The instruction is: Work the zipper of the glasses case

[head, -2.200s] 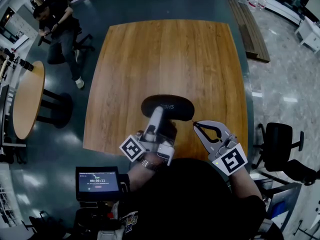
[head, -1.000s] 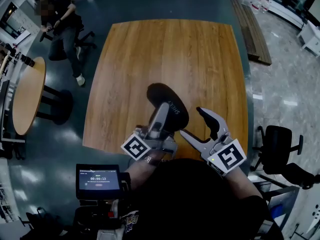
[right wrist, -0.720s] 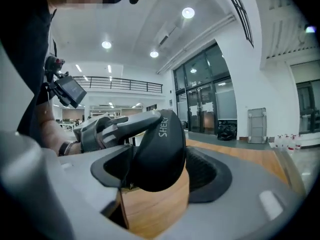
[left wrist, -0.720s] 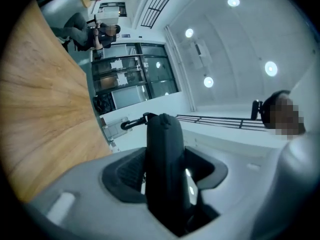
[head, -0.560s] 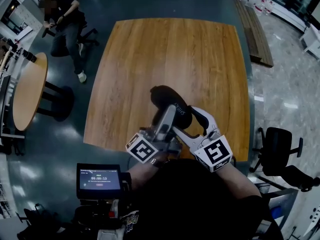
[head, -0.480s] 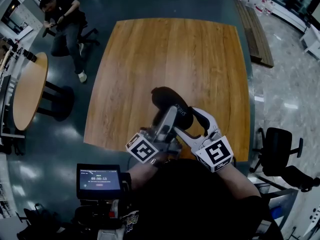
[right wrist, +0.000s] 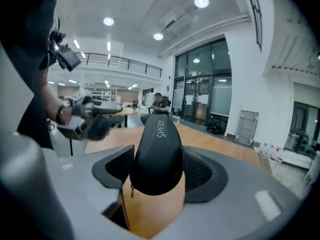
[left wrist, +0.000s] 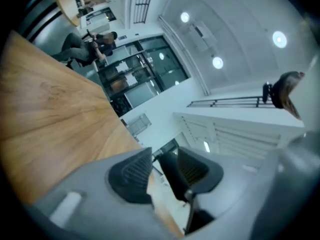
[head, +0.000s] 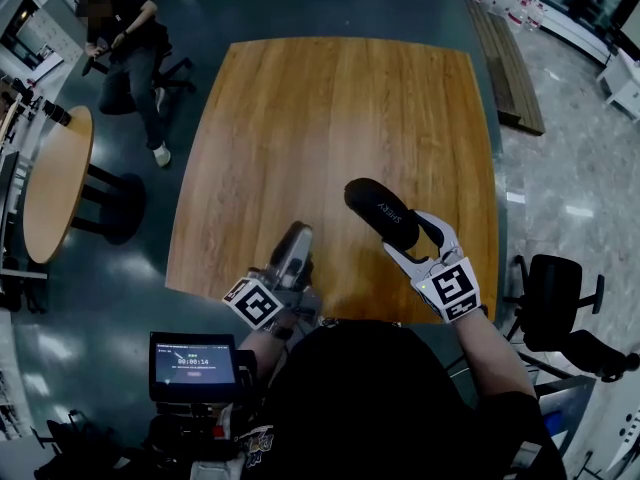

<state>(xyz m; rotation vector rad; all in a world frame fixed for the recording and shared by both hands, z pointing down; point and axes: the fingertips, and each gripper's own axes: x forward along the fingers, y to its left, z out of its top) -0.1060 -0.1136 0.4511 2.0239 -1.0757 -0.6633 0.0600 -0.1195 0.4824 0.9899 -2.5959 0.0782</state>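
Right gripper view showed my R gripper (right wrist: 158, 176) clamped on one end of the glasses case (right wrist: 156, 149), over the wood table (head: 330, 108) nr its front edge. L gripper (left wrist: 162, 170) sat apart to the left, jaws part-spread, just been closing, nothing betw. them.
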